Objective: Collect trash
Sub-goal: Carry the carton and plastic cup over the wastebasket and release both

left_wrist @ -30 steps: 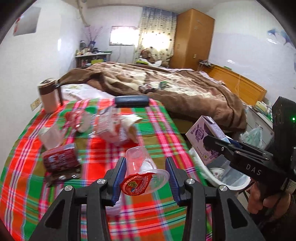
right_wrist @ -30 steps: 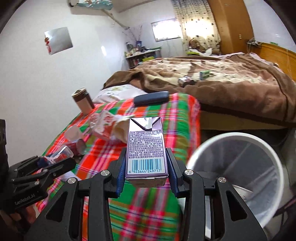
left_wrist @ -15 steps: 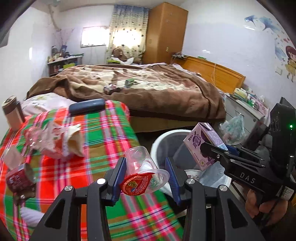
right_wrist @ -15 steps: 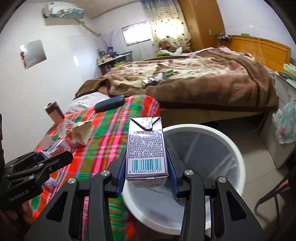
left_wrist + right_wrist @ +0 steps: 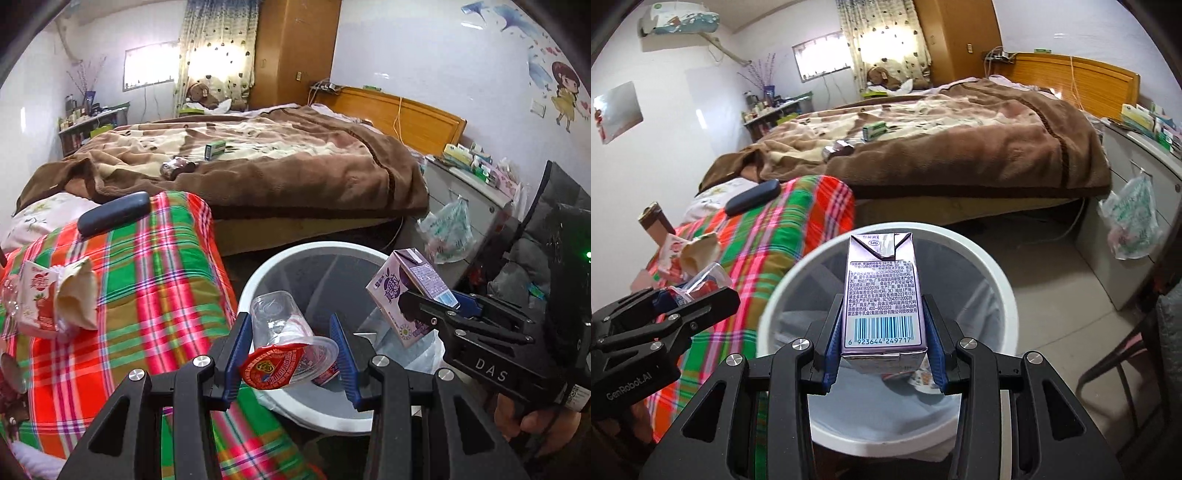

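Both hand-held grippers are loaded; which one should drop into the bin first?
Right. Its carton hangs squarely over the bin mouth, while the left's cup sits at the rim beside the plaid cloth.

Open bin mouth [image 5: 979,254] below, plaid-covered table [image 5: 768,236] alongside.

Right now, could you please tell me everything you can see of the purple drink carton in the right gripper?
The purple drink carton is a small rectangular pack, apparently coated card, with a folded silvery top, dense printed text and a barcode near its base. It looks intact and undented. The right gripper clamps its lower sides between blue pads, top end pointing away from the camera. It hangs over the open white bin, touching nothing else. The left wrist view shows a fruit picture on its front.
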The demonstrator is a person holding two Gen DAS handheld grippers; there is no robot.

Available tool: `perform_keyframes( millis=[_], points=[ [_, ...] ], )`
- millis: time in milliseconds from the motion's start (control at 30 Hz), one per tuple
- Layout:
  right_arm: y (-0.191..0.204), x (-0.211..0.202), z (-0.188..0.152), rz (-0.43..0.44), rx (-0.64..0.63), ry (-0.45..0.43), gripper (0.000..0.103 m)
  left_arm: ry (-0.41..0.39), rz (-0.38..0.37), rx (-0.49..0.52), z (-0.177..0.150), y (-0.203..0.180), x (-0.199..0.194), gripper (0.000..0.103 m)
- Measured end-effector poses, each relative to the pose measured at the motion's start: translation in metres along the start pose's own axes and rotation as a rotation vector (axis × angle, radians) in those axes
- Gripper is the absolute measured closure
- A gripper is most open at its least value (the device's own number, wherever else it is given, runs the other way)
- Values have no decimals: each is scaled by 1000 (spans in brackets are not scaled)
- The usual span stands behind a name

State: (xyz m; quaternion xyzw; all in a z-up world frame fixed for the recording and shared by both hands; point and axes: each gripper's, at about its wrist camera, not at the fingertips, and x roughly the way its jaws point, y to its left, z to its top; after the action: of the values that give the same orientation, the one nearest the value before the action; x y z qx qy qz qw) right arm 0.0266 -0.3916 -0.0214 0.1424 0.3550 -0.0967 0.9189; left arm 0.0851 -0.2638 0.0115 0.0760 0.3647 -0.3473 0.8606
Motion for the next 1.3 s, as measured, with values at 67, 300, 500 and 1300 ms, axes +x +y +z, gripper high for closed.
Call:
perform_keyframes(
  millis=[67,300,500,1300],
  points=[
    [-3,2,-1,-15,-2,8,62,7,-14,-2,1,-3,4,59],
    [-11,9,-5,-28,12,47,55,14,-10,-5,-2,-6,8,37],
    [-11,3,-4,-27,20,21,43,9,4,-23,-3,0,4,26],
    [27,-11,-5,15,-31,-22,43,-75,99,-96,-22,45,-61,26]
  ],
)
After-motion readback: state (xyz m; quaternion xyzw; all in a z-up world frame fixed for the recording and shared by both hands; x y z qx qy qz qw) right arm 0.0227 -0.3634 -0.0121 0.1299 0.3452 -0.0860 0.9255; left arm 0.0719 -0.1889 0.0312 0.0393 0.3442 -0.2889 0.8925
